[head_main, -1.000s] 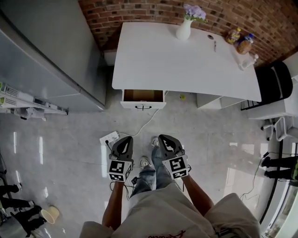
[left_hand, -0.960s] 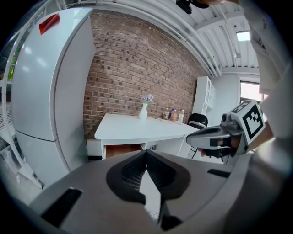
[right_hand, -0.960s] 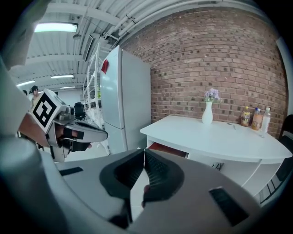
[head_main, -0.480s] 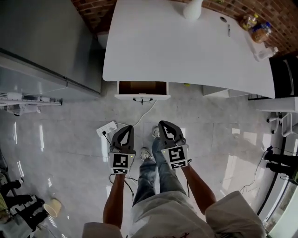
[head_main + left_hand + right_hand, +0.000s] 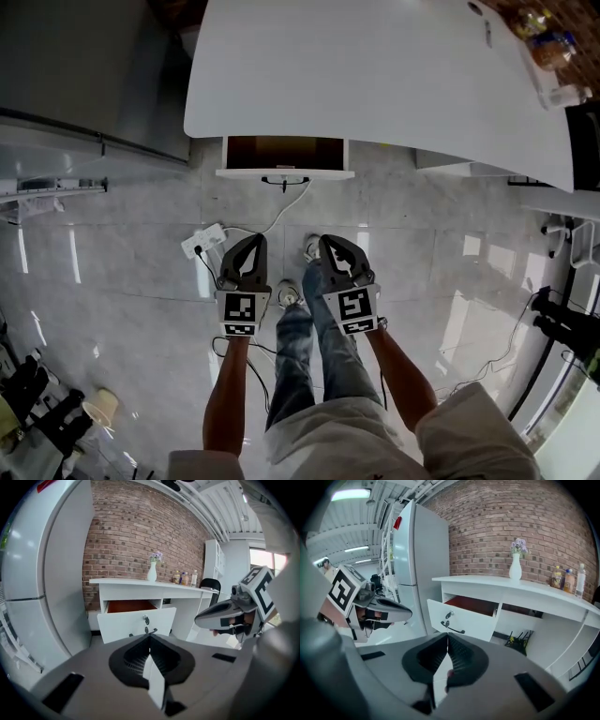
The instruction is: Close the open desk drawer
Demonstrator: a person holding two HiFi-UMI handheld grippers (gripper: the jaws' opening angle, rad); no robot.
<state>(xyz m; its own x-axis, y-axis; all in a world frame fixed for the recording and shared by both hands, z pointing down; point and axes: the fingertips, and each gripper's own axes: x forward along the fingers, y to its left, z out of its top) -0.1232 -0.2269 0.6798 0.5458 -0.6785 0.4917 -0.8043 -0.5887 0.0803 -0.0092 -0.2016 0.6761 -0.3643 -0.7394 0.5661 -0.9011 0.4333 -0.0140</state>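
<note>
A white desk [image 5: 375,75] stands against a brick wall, and its left drawer [image 5: 284,154] is pulled out, showing a brown inside and a dark handle [image 5: 284,180] on its white front. The same drawer [image 5: 136,620] appears ahead in the left gripper view, and the drawer [image 5: 461,616] lies ahead in the right gripper view too. My left gripper [image 5: 253,242] and right gripper [image 5: 330,244] hang side by side above the floor, well short of the drawer front. Both are shut with nothing between the jaws.
A large grey fridge [image 5: 84,75] stands left of the desk. A white power strip [image 5: 202,244] and its cable lie on the tiled floor before the drawer. The person's legs and shoes [image 5: 309,248] are below the grippers. A vase [image 5: 152,571] and bottles [image 5: 562,578] sit on the desk.
The desk and drawer have slid up and grown in the head view as the person came closer. Both grippers have sunk lower and stay shut.
</note>
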